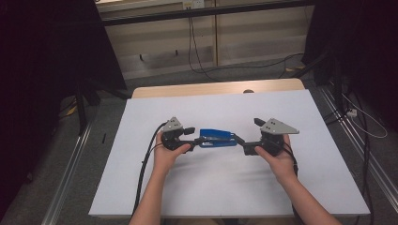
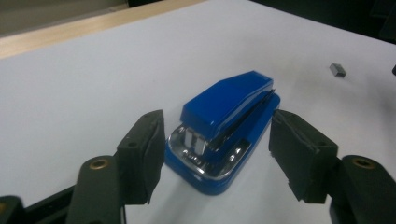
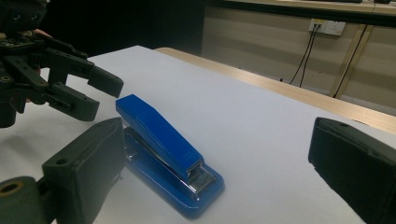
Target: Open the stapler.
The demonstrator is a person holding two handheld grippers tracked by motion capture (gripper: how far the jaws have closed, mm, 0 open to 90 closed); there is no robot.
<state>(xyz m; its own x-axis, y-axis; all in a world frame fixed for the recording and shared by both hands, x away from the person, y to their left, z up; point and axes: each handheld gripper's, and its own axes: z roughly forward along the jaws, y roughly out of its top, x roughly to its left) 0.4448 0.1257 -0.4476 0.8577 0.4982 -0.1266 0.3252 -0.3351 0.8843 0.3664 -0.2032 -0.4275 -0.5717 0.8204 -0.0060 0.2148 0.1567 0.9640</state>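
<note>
Flanking the stapler (image 1: 217,138) at mid-bench (image 1: 211,187), both tools sit at its ends. Left tool (image 2: 217,154) straddles the hinged end, jaws apart, pads not pressing. Right tool (image 3: 224,172) stands released, wide. Step judged: grasp approach. Next: close left squarely on the base.

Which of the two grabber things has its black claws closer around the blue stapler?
The left hand-held gripper: its jaws sit narrowly on either side of the blue stapler. The right hand-held gripper has its jaws spread far wider.
</note>
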